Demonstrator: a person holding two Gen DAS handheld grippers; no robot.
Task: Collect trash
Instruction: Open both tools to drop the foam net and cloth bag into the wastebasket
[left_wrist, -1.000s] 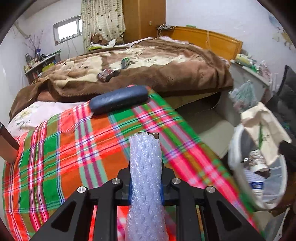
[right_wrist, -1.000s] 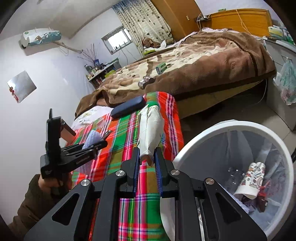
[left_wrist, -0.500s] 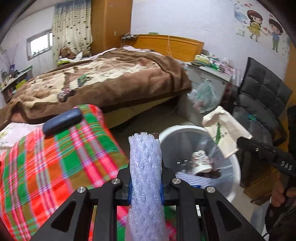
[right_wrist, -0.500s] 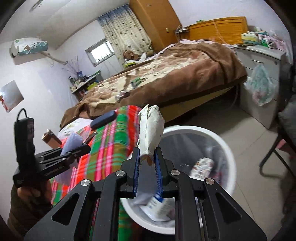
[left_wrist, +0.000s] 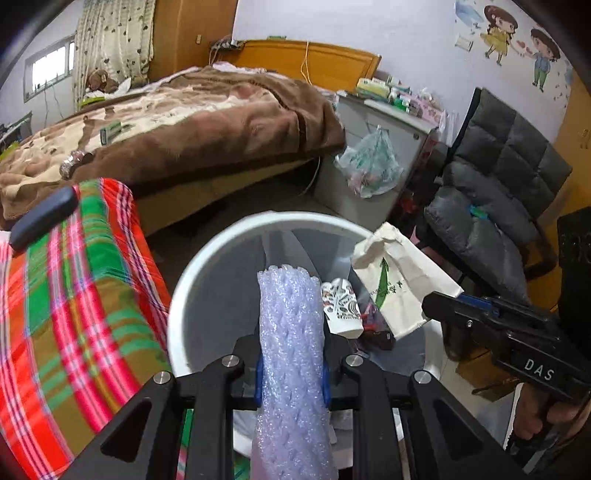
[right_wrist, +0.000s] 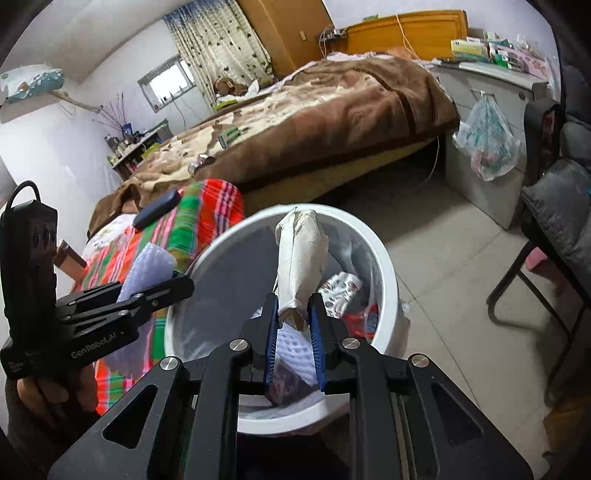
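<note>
Both grippers hang over the white bin (left_wrist: 177, 314): left gripper (left_wrist: 290, 363) pinches bubble wrap (left_wrist: 290, 332), right gripper (right_wrist: 293, 332) clamps a crumpled paper bag (right_wrist: 301, 258). Released off-centre, the light wrap could catch the rim and fall outside.

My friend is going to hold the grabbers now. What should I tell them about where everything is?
Left gripper: shut on the bubble wrap, held over the white bin.
Right gripper: shut on the crumpled paper bag, also above the bin's opening.
In the bin already: a patterned paper cup and other scraps.
Done: both pieces picked up and carried to the bin.
Left: open each gripper so the pieces drop in. Then check the plaid cloth; a dark case lies on it, and I cannot tell whether that is trash.
</note>
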